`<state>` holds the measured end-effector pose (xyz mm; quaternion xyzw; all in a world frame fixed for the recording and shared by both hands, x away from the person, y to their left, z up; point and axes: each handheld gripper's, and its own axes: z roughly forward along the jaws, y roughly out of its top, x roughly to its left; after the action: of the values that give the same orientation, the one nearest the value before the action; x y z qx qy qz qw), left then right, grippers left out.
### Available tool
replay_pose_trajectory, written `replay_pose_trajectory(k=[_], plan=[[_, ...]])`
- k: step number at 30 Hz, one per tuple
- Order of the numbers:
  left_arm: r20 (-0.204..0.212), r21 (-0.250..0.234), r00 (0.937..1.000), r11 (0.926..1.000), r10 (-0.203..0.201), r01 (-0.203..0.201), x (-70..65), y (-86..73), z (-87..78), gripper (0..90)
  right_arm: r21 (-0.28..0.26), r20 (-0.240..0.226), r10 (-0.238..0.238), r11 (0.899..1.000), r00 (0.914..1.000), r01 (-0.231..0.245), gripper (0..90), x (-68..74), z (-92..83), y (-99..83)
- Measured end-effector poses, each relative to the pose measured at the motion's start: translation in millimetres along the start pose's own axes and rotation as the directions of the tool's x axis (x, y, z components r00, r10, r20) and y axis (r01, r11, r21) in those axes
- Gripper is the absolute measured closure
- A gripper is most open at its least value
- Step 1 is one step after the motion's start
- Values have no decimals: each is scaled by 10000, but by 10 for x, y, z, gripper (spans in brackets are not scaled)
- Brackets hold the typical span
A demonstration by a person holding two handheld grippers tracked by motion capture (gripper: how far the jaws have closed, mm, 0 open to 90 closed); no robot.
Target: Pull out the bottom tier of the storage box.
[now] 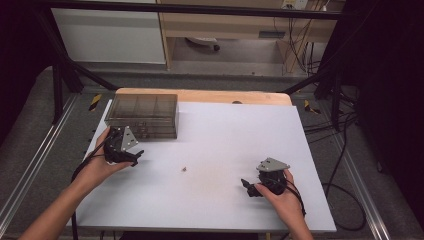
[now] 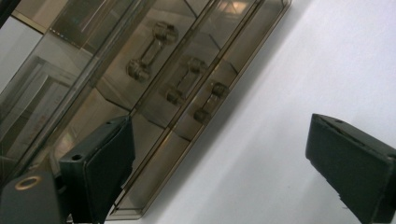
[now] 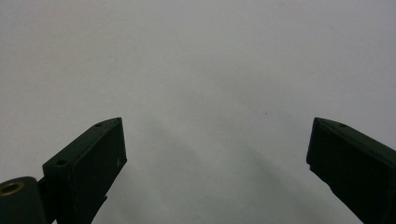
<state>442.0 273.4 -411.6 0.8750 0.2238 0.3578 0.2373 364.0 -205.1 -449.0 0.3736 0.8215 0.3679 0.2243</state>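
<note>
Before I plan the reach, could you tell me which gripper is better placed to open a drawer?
Probably left: the left gripper is open beside the drawer box, facing its handles. The right gripper sits far off.

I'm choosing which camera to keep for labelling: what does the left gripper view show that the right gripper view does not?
Left gripper view: the smoky translucent plastic drawer box with three bar handles, all drawers shut, lying beyond the open left gripper. Right gripper view: the open right gripper over bare surface. Both share the white table top and a pair of black jaws standing wide apart with nothing between them.
</note>
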Motion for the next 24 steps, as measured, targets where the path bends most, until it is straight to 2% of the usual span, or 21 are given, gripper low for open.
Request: replay_pose_trajectory(k=[9,10,12,17,18,20,24], plan=[[-468,183,9981,9991,394,-386,1,-19,24,106,49,55,-45,10000,10000,45,52,-3,-12,-7],[-638,236,9968,9986,477,-463,3,-23,31,120,76,60,-36,10000,10000,36,52,0,-13,-8],[-678,243,9965,9986,485,-469,6,-23,34,124,89,66,-44,10000,10000,43,52,1,-13,-8],[-970,383,9917,9960,842,-808,-11,-24,57,164,97,126,-127,9999,9998,126,52,0,-24,-8],[-1149,433,9869,9931,1136,-1093,-26,-24,61,187,104,133,-144,9998,9998,143,53,-3,-27,-9],[-1338,490,9818,9904,1350,-1295,-45,-24,68,205,128,146,-145,9998,9998,143,53,-7,-32,-13],[-1627,826,9679,9802,1917,-1802,-87,-12,86,238,133,151,-158,9998,9998,156,53,-8,-34,-13]])
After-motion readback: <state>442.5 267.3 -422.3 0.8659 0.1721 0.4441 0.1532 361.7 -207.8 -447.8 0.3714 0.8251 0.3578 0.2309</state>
